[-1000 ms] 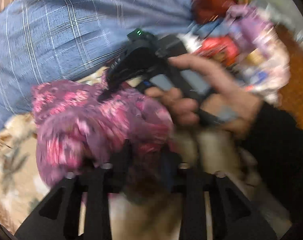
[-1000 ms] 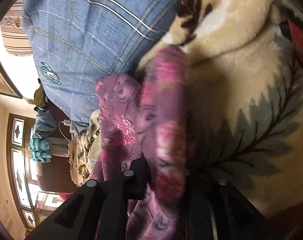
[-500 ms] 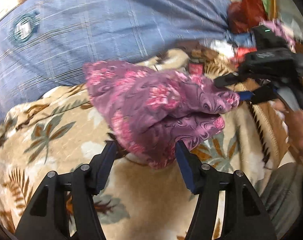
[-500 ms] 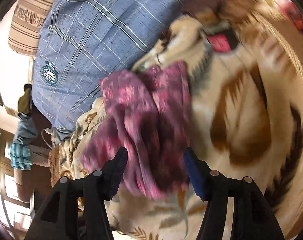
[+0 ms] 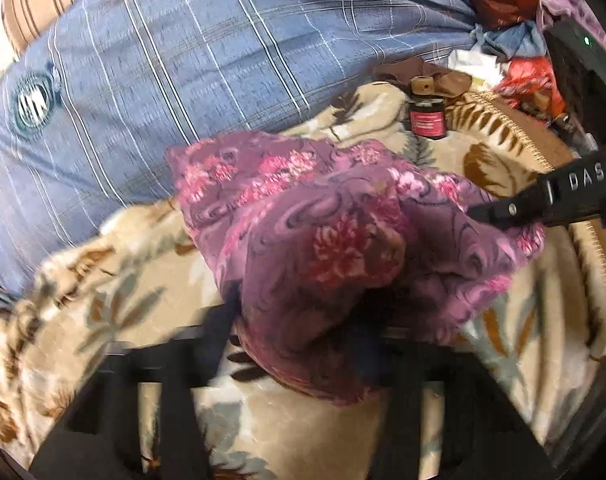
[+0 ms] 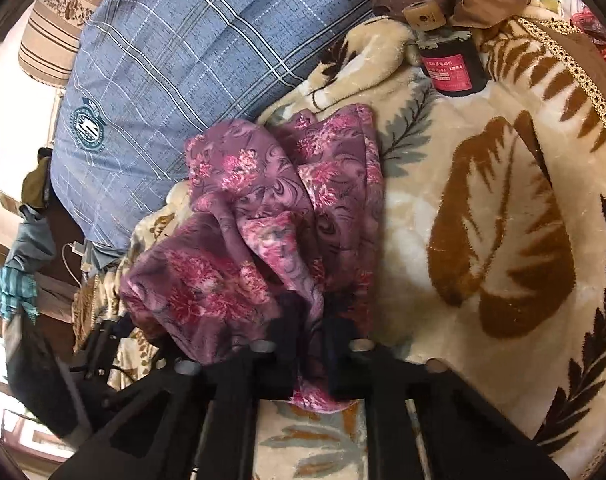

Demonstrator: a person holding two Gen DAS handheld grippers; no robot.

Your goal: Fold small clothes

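A small purple garment with pink flowers (image 5: 335, 240) lies bunched on a beige leaf-patterned blanket (image 5: 115, 304); it also shows in the right wrist view (image 6: 279, 216). My left gripper (image 5: 299, 320) has its jaws partly closed around the garment's near edge, with cloth covering the tips. My right gripper (image 6: 315, 320) is shut on the garment's near edge, and cloth hangs between its fingers. In the left wrist view the right gripper's finger (image 5: 543, 200) reaches in from the right onto the cloth.
A blue plaid pillow (image 5: 163, 80) lies behind the garment. A dark jar with a red label (image 6: 451, 66) stands on the blanket at the back right. A pile of mixed clothes (image 5: 511, 20) sits at the far right. The blanket (image 6: 483, 220) stretches to the right.
Both grippers were open half a second ago. The right one has closed on the garment's edge, and the left one has narrowed around the cloth. The garment is more bunched up.
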